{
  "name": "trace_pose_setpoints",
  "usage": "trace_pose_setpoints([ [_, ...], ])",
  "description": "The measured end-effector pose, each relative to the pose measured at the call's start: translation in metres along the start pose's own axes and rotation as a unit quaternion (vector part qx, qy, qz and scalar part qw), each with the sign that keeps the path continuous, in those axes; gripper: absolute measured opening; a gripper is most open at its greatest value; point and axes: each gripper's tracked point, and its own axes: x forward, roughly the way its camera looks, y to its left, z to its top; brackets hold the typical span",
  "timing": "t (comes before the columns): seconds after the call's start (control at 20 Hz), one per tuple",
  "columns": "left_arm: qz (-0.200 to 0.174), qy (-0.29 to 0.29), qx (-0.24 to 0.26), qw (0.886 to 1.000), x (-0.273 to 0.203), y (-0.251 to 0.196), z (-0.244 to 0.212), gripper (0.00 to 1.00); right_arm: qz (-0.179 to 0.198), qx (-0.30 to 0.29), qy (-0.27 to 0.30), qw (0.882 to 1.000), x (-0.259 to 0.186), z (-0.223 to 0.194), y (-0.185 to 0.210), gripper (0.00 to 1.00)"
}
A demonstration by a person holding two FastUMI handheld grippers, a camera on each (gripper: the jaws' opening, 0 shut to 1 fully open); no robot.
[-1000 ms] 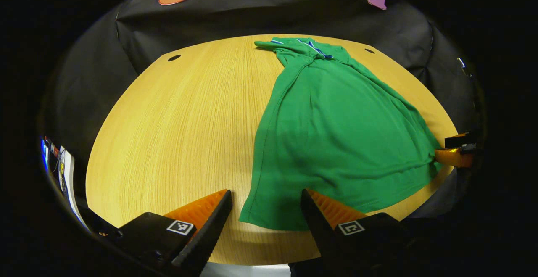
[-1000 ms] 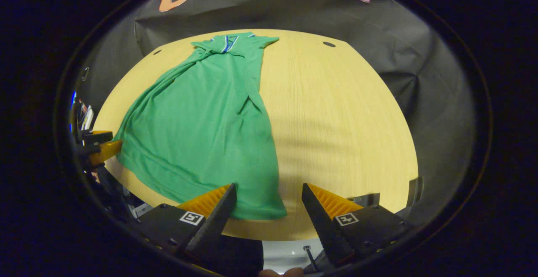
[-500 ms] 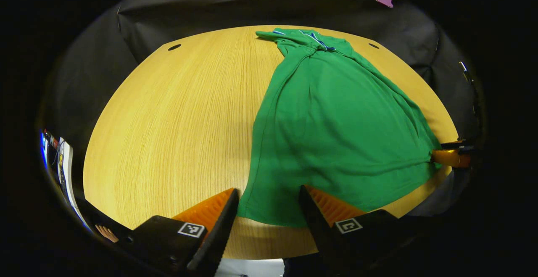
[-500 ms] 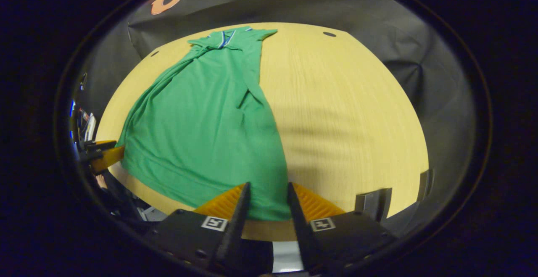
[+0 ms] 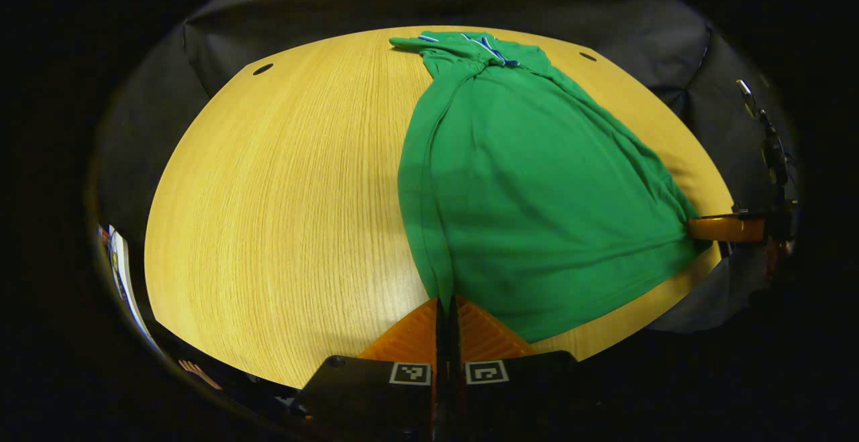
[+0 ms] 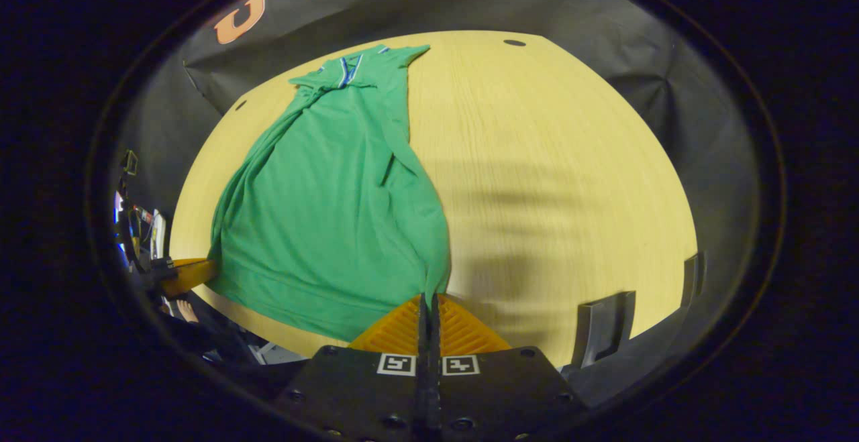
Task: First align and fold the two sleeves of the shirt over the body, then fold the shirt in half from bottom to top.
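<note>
Left gripper view: wooden table [image 5: 282,180] bare on the left, small hole [image 5: 262,68] near its far left edge, black cloth wall [image 5: 168,93] behind. Green shirt [image 5: 537,187] lies lengthwise on the right half, collar [image 5: 493,53] at the far end, sleeves folded in. Left gripper [image 5: 447,308] fingers pressed together, pinching the near left hem corner. Right gripper [image 5: 728,229] at far right, gripping the other hem corner. Right gripper view: right gripper [image 6: 427,304] clamped on the shirt [image 6: 329,214] hem; a dark bracket [image 6: 604,335] sits at the table's near right edge.
</note>
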Motion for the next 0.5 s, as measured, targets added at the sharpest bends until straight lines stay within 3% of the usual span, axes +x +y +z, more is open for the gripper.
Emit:
trace_pose_setpoints([
  [0.25,-0.025,-0.041,-0.033,0.998,-0.026,-0.001,0.044,0.06,0.013,0.006,-0.038,0.999,-0.028,0.043,0.004,0.0],
  [0.5,-0.03,-0.089,-0.05,0.994,-0.03,0.002,0.106,0.06,0.021,0.014,-0.096,0.995,-0.04,0.114,0.01,0.0],
])
